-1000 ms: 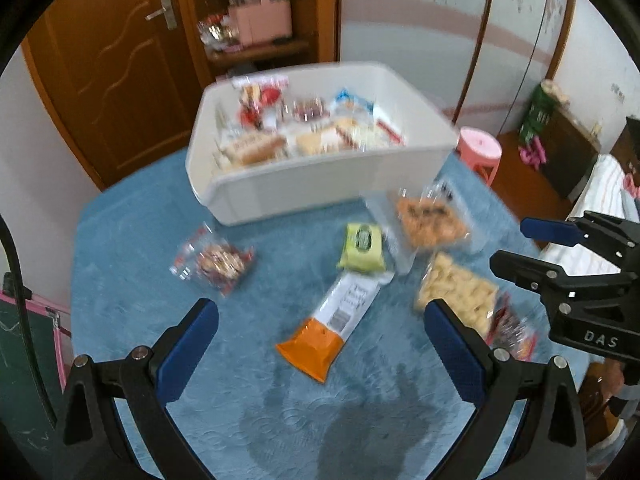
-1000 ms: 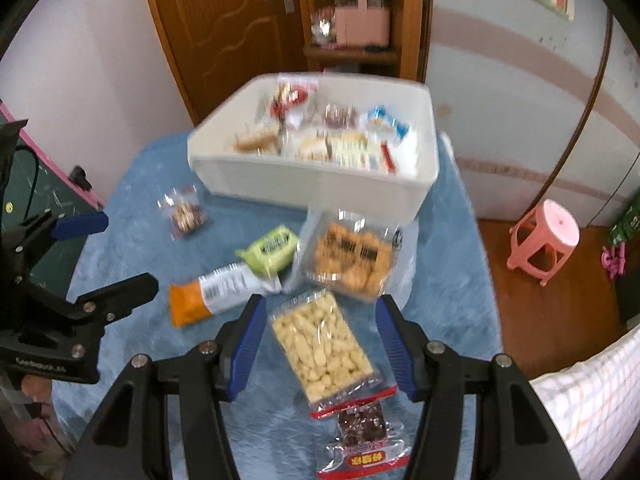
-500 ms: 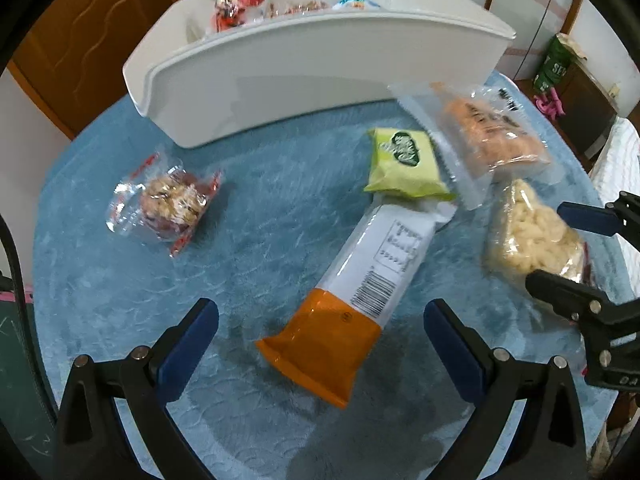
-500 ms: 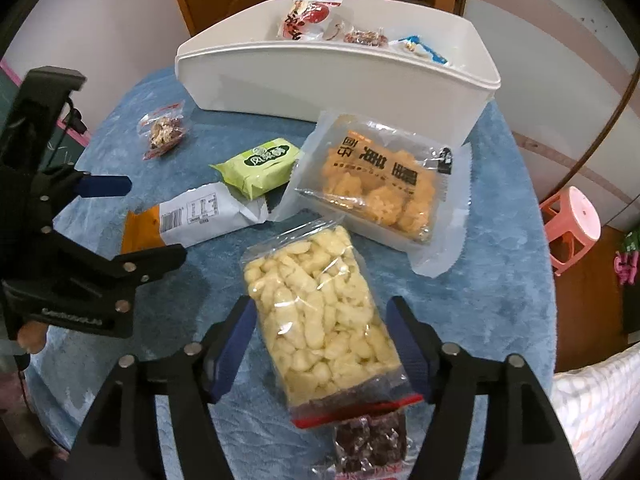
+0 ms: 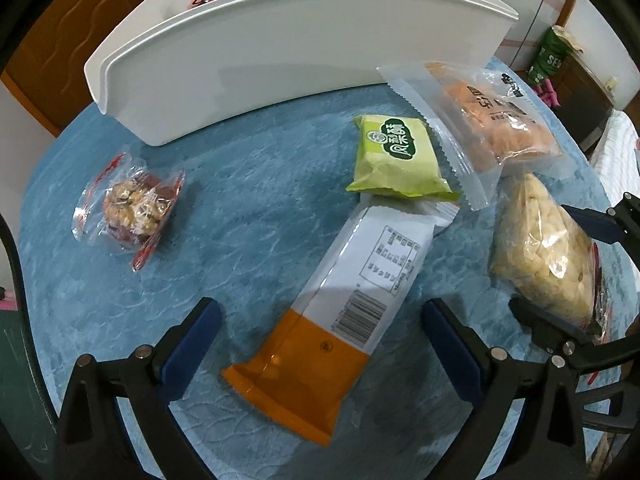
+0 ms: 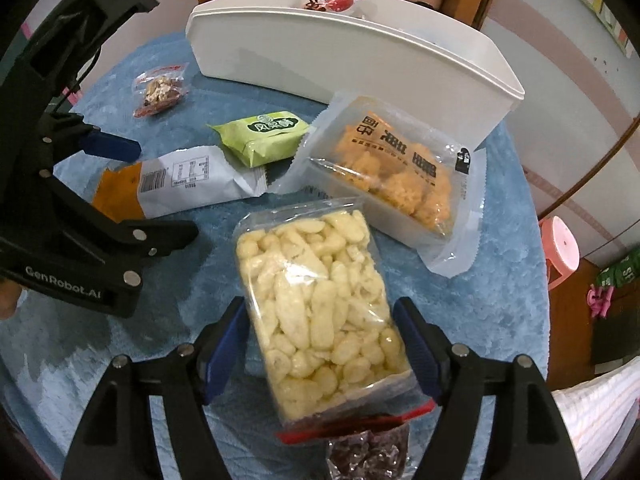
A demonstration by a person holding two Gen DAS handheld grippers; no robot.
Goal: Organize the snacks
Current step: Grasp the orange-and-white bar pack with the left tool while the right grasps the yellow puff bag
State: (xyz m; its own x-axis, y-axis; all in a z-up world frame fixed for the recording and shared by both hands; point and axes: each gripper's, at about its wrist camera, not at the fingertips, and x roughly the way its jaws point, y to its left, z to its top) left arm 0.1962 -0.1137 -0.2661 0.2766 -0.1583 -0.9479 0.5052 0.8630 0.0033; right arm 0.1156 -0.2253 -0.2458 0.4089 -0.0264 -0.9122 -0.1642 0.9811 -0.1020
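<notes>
In the left wrist view the left tongs (image 5: 318, 344) have dropped close over the desk (image 5: 248, 184) and, just starting to close, straddle the orange-and-white packet (image 5: 340, 312) without touching it. In the right wrist view the right tongs (image 6: 320, 344), lower now and widening, bracket the pale puffs bag (image 6: 320, 300), not yet gripping; both pickups look imminent, the white bin (image 6: 360, 52) waiting behind.

Between my right fingers (image 6: 224, 344) lies the puffed-snack bag (image 6: 316, 304); the wrapped bar (image 5: 340, 304) lies to its left, the bin (image 6: 360, 44) behind both
</notes>
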